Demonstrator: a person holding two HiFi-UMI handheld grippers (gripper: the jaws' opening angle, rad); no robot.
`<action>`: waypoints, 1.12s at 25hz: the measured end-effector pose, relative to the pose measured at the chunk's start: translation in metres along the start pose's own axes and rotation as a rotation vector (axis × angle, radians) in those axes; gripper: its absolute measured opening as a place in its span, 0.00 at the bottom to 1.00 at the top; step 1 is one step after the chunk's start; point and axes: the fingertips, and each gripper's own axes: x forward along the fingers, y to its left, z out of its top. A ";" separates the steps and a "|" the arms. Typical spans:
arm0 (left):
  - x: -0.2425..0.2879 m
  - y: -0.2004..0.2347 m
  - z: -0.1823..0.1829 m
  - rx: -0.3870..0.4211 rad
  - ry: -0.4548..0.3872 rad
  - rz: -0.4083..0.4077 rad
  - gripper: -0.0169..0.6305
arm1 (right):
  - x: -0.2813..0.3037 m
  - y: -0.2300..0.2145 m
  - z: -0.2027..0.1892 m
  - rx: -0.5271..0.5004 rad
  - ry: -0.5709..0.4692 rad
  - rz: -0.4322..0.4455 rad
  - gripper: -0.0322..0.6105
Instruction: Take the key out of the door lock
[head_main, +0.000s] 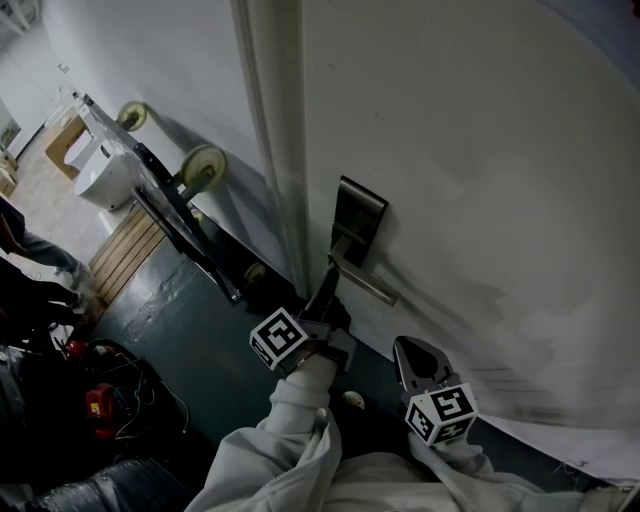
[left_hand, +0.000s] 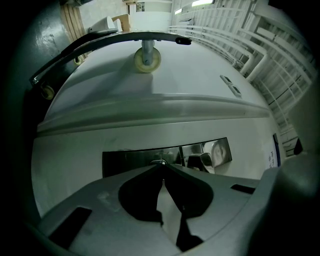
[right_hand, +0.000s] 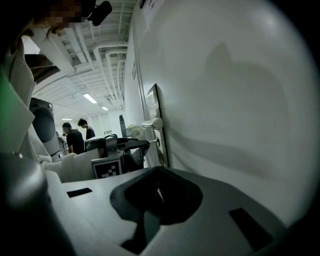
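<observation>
– Steel lock plate (head_main: 358, 222) on the white door (head_main: 480, 150), lever handle (head_main: 366, 284) across its lower part. Where's the key?
– Head view won't give it. Left gripper (head_main: 332, 270) covers that spot, tips right at the plate under the lever. In the left gripper view there's a small shiny nub at the very tips, prob. the key (left_hand: 159, 162). Most of it is hidden by the jaws and it's too small to be sure.
– And the jaws?
– Pressed together on that nub, pinching it. Key sits at the plate, i.e. in the lock, not drawn out.
– Right gripper?
– Right gripper (head_main: 402, 348) hangs lower, near the door, apart from the handle and touching nothing I can see. Its own view shows the jaws closed tip to tip, nothing between them.
– What else does that view give?
– Plate edge-on, lever sticking out, and the left gripper's marker cube (right_hand: 107, 169) beside it. Two people (right_hand: 75, 137) in the bkgd, small and dim.
– Left side of the head view?
– Dark cart frame (head_main: 170, 215) w/ cream wheels (head_main: 203, 165), by the wall, top end cut off. Bottom-left is dark clutter, can't ID it. Pale sleeves (head_main: 290, 430) hide both hands.
</observation>
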 end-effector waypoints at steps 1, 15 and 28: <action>0.000 0.000 0.000 0.001 -0.001 0.002 0.06 | 0.000 0.000 0.000 0.000 -0.001 0.001 0.13; -0.001 -0.001 0.000 -0.018 -0.017 0.000 0.06 | -0.001 0.006 0.004 -0.007 -0.008 0.025 0.13; -0.003 0.001 0.000 -0.006 -0.050 0.008 0.06 | -0.009 0.002 0.002 -0.012 -0.016 0.013 0.13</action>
